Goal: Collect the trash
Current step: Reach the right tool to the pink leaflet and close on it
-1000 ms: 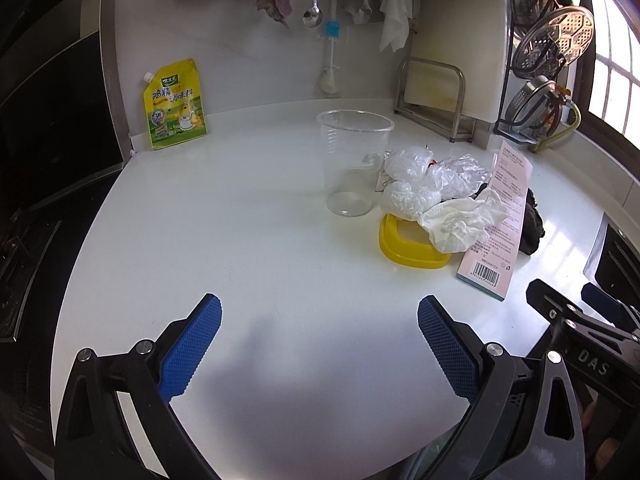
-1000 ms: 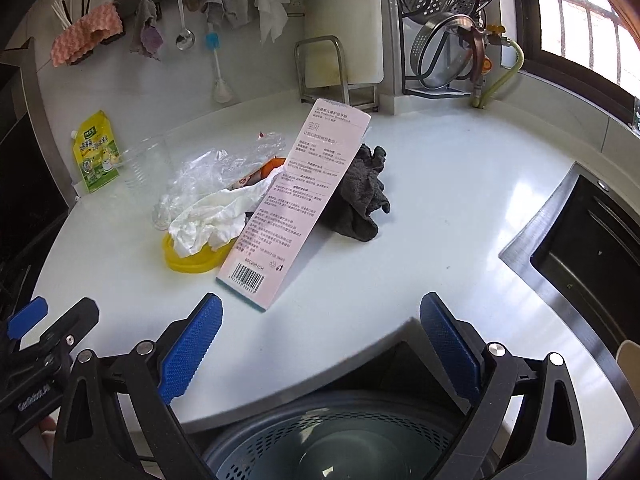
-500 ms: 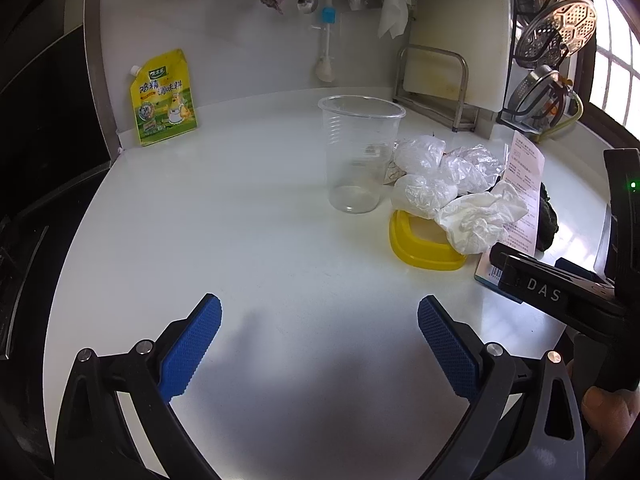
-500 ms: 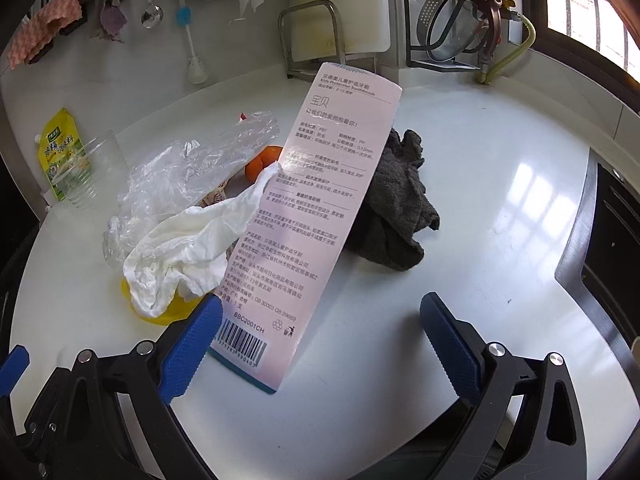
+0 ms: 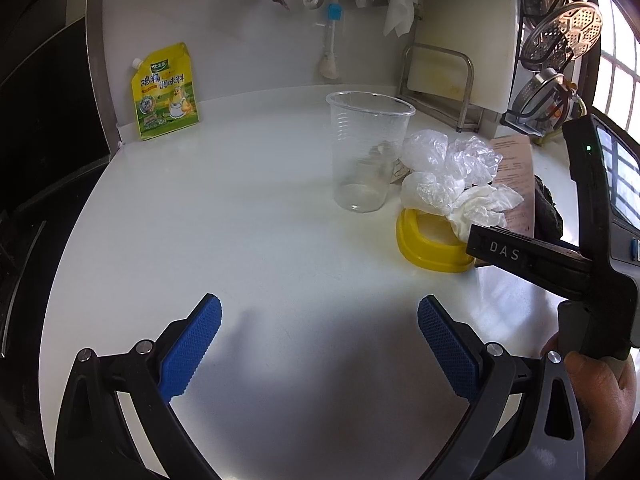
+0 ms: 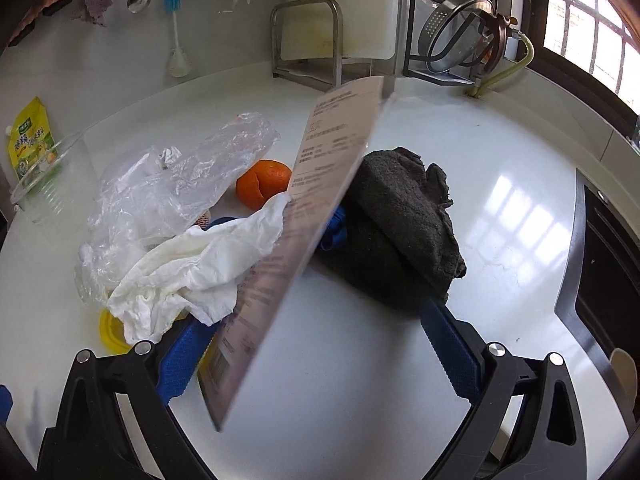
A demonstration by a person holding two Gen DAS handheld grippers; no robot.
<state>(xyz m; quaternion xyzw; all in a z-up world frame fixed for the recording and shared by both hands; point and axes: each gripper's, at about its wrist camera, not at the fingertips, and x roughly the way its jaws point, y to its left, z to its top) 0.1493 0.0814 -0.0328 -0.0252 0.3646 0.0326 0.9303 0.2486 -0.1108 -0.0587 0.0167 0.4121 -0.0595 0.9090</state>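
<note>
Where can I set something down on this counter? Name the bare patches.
Bare: the wide stretch between the seasoning pouch, plastic cup and left gripper; also between the dark rag and sink. Crowded: around the yellow lid.

The smooth white counter (image 6: 500, 216) is gleaming glossily under window light. A ribbed clear plastic cup (image 5: 370, 156) is showing through, beside crinkled transparent plastic film (image 6: 180, 184) and a creased matt white paper tissue (image 6: 200, 268). The dark grey terry cloth (image 6: 404, 224) is looking rough and nubby, the pink printed cardboard box (image 6: 304, 224) smooth, the yellow plastic lid (image 5: 424, 248) shining.
</note>
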